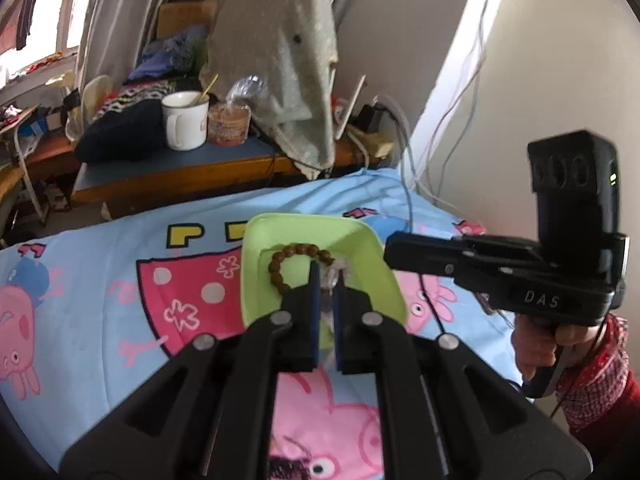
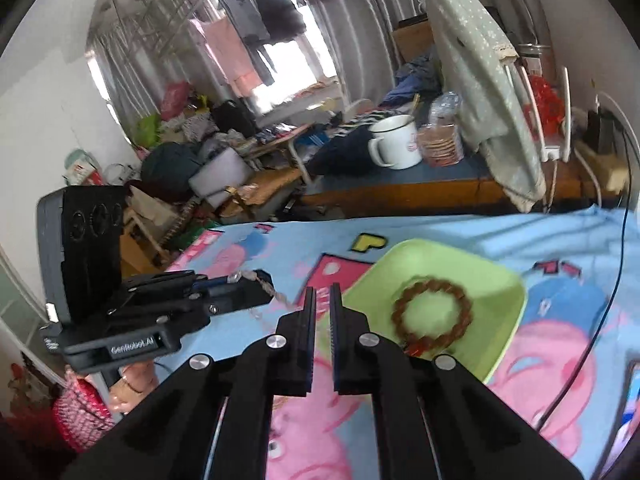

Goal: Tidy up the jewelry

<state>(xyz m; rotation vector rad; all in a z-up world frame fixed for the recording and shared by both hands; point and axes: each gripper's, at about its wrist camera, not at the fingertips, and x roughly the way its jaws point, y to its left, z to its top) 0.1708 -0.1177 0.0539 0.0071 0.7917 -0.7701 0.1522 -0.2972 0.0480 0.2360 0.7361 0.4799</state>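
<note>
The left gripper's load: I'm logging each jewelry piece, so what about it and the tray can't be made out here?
- Pale chain: left wrist view, left gripper fingers cover most; right wrist view, too blurred to tell its type.
- Brown bead bracelet: left wrist view, fingers hide its right part.
- Green tray: right wrist view, right gripper covers the near edge.

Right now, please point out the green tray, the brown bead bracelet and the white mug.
green tray (image 2: 504, 292), right wrist view, bare right rim.
brown bead bracelet (image 2: 404, 300), right wrist view, left beads.
white mug (image 1: 188, 130), left wrist view, front wall.
</note>
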